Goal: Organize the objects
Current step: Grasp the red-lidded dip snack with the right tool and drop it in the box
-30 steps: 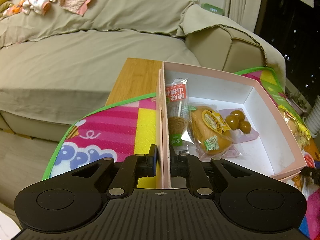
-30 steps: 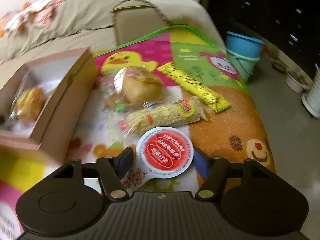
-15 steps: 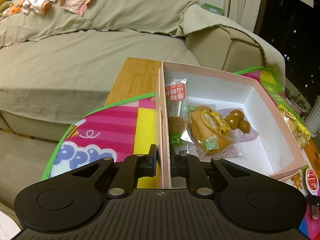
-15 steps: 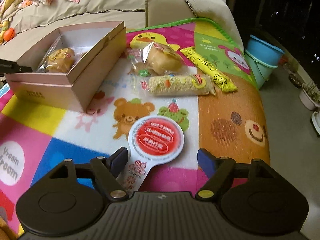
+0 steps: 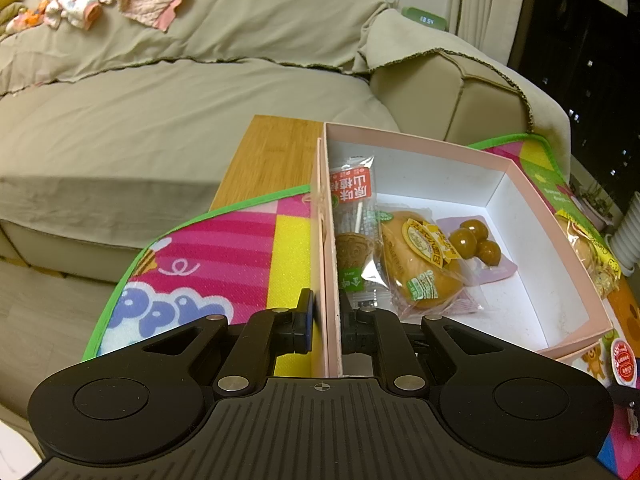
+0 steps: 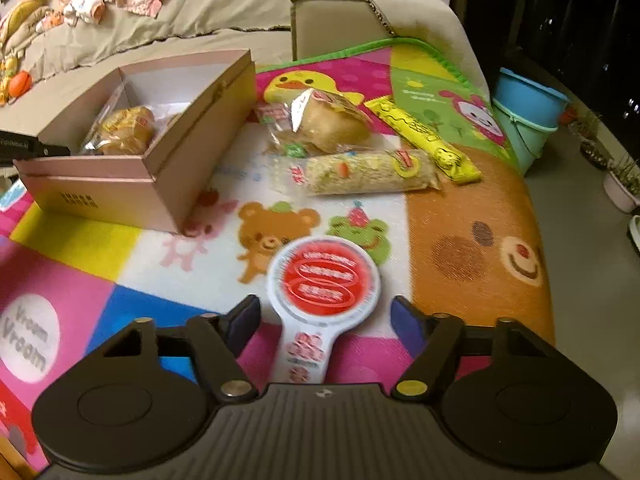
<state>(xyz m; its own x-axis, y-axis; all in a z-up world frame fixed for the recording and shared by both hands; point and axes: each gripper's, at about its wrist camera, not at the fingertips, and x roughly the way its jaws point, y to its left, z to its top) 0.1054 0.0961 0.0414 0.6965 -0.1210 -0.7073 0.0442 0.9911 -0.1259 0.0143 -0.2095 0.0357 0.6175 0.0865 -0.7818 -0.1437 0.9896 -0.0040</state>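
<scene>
The pink box (image 5: pixel 440 152) wall is clamped by the left hand-held gripper (image 5: pixel 326 326). The right hand-held gripper (image 6: pixel 325 314) is held apart around a round red-lidded packet (image 6: pixel 323 276) on the play mat (image 6: pixel 472 256), near the box.

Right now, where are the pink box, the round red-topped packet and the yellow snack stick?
pink box (image 6: pixel 120 184): right wrist view, on its near outer wall.
round red-topped packet (image 6: pixel 323 278): right wrist view, centre of its red lid.
yellow snack stick (image 6: pixel 428 140): right wrist view, middle of its wrapper.
</scene>
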